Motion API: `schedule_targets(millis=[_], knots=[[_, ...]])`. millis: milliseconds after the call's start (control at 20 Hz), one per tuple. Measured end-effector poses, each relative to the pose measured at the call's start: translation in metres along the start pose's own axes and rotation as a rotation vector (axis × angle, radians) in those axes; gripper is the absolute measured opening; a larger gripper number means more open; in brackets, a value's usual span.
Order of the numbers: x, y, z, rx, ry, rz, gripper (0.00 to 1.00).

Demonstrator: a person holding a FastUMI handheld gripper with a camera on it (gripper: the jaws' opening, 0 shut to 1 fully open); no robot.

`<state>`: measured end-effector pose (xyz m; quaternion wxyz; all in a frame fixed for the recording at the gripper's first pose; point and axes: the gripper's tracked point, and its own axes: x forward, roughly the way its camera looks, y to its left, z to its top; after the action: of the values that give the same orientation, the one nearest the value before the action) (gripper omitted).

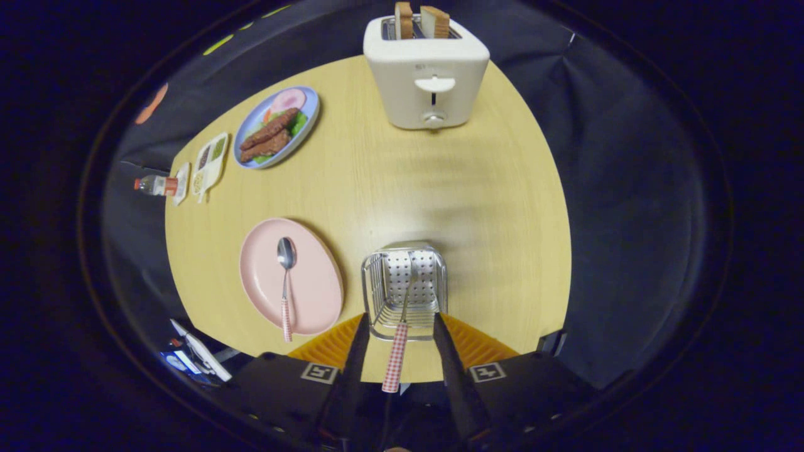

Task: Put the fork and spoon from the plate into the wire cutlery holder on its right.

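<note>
A spoon (286, 276) with a red-checked handle lies on the pink plate (317, 285), bowl pointing away, left of my fingers. The wire cutlery holder (372, 285) stands on the wooden table just ahead of my fingertips, to the right of the plate. The fork (397, 351) leans inside it, tines down on the perforated base, its checked handle sticking out toward me. That handle sits in the gap between my two fingers without either one touching it. My gripper (400, 321) is open, poised above the near rim of the holder.
A white toaster (427, 72) with two slices of toast stands at the far side of the table. A blue plate of food (276, 125), a small divided sauce tray (210, 160) and a bottle (157, 185) sit at the far left. The table's near edge runs under my fingers.
</note>
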<state>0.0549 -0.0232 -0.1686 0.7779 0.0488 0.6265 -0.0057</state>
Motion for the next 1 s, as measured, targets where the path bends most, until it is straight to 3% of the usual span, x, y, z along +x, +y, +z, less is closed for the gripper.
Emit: schedule_targets(millis=[50, 350, 600, 850, 1000], knots=[[-0.008, 0.005, 0.004, -0.015, -0.057, 0.011, 0.77], [-0.039, 0.074, -0.005, -0.135, -0.376, 0.107, 0.96], [0.002, 0.136, -0.046, -0.214, -0.444, 0.143, 0.96], [0.066, 0.170, -0.068, -0.116, -0.469, 0.146, 0.96], [0.091, 0.180, -0.075, -0.106, -0.474, 0.103, 0.96]])
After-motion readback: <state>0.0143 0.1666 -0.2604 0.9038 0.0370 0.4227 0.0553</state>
